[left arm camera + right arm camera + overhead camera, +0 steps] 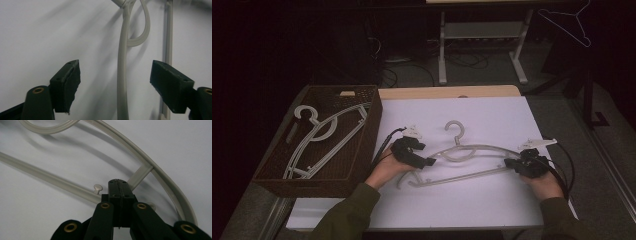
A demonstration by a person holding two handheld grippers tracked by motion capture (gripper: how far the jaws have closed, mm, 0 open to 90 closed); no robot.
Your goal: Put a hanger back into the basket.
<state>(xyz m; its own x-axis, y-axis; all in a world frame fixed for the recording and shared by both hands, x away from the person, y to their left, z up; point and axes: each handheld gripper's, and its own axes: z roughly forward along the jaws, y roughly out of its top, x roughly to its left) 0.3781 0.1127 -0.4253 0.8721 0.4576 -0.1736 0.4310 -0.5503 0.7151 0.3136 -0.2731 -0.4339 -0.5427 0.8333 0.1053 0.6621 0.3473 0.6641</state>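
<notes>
Looking down, a hanger (pixel 472 155) lies on a white table (pixel 492 200), a basket (pixel 362 150) at its left edge, grey floor beyond. Left gripper (pixel 115 85): jaws apart around the hanger's arm. Right gripper (pixel 119 195): jaws together beside the hanger's bar.

Pale grey plastic hanger (pixel 472 160), lying flat on white table top, hook pointing away, unbroken

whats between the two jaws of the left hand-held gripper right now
The hanger's pale upper arm runs up between the open jaws of the left hand-held gripper, touching neither pad, with white table behind it. The left gripper view shows this.
</notes>
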